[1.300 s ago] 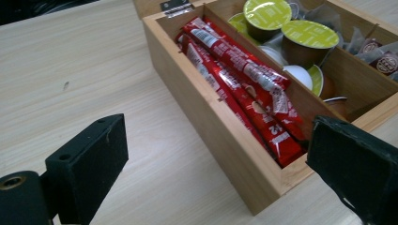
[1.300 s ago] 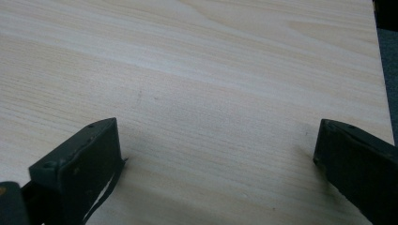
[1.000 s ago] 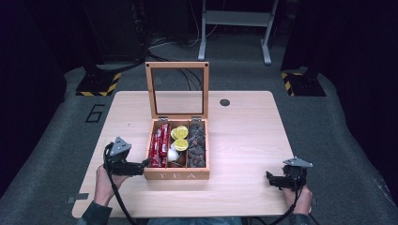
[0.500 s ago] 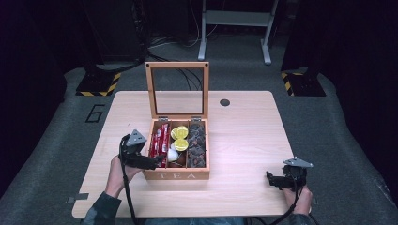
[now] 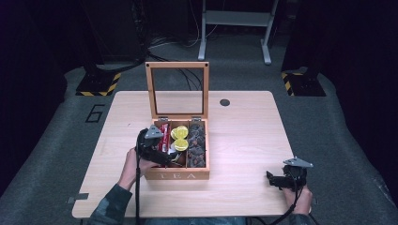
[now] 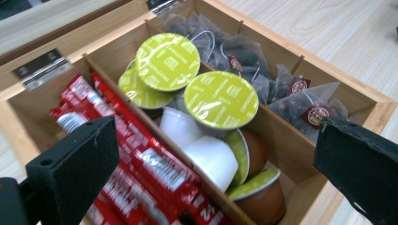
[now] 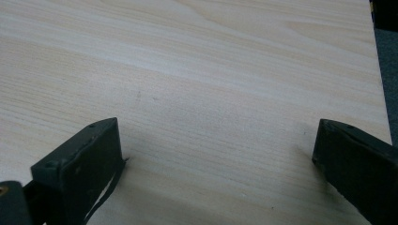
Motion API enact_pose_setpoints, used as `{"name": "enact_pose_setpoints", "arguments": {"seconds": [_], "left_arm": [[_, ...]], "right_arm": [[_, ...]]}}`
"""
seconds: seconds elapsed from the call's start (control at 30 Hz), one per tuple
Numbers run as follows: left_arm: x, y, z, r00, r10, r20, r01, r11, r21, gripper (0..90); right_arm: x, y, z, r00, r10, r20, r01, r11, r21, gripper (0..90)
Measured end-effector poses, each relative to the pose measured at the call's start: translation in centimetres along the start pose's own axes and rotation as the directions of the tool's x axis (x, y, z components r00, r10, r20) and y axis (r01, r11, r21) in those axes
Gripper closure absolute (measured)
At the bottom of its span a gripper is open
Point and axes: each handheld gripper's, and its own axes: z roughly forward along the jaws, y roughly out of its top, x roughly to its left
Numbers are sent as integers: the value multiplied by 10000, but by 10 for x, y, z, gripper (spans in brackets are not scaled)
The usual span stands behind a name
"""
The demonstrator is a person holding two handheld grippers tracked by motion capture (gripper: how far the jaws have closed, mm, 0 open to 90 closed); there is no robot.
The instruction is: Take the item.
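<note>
Between the left tongs [image 6: 206, 178]: green-lidded capsules [image 6: 220, 99].

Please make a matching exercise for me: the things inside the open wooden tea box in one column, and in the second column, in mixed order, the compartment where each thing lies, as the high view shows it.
Things:
1. red sachets
2. green-lidded capsules
3. tea bags with dark red tags

Compartments of the tea box:
A. middle compartment
B. right compartment
C. left compartment

Pairs: 1-C, 2-A, 3-B
</note>
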Motion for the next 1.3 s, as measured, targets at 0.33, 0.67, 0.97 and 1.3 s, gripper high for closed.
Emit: {"name": "enact_pose_setpoints", "arguments": {"seconds": [0.33,0.67,0.97,1.3], "left_arm": [[1,10,22,9993,93,358,-100,9997,210,37],[-3,14,41,9985,289,459,-316,9977,596,109],[-3,14,46,9964,517,669,-565,9958,718,221],[0,13,49,9980,322,549,-367,9958,843,344]], "right_arm": [[0,0,0,10000,-4,2,4,10000,-7,17],[0,0,0,10000,7,-2,-7,10000,-29,25],[0,0,0,10000,-1,1,1,10000,-42,27],[0,0,0,10000,3,0,-3,10000,-42,28]]}}
